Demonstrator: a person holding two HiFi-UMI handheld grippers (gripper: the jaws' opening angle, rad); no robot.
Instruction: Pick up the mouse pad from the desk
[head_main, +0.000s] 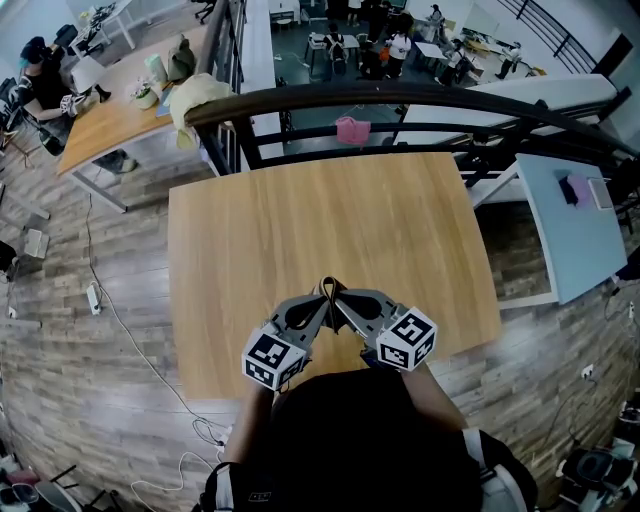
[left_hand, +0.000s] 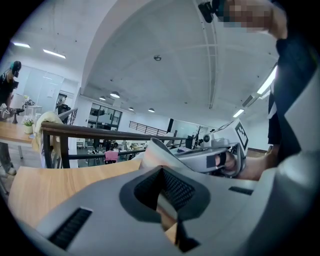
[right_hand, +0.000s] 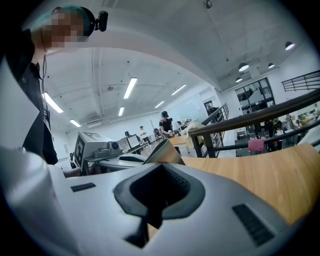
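Note:
I see no mouse pad on the wooden desk (head_main: 300, 220) in any view. Both grippers hover over its near edge, angled inward so their tips meet in a V. My left gripper (head_main: 321, 294) is shut, and so is my right gripper (head_main: 337, 294); a small dark loop sits where the tips touch. In the left gripper view my shut jaws (left_hand: 162, 200) face the right gripper's body (left_hand: 215, 155), with a pale wedge (left_hand: 155, 152) just ahead. In the right gripper view my shut jaws (right_hand: 150, 210) face the left gripper (right_hand: 100, 150). Whether the wedge is a finger or a sheet, I cannot tell.
A dark railing (head_main: 400, 98) runs along the desk's far edge, with a lower floor and people beyond. Another wooden table (head_main: 110, 115) stands at the far left and a pale blue table (head_main: 570, 235) at the right. Cables (head_main: 120, 320) lie on the floor at the left.

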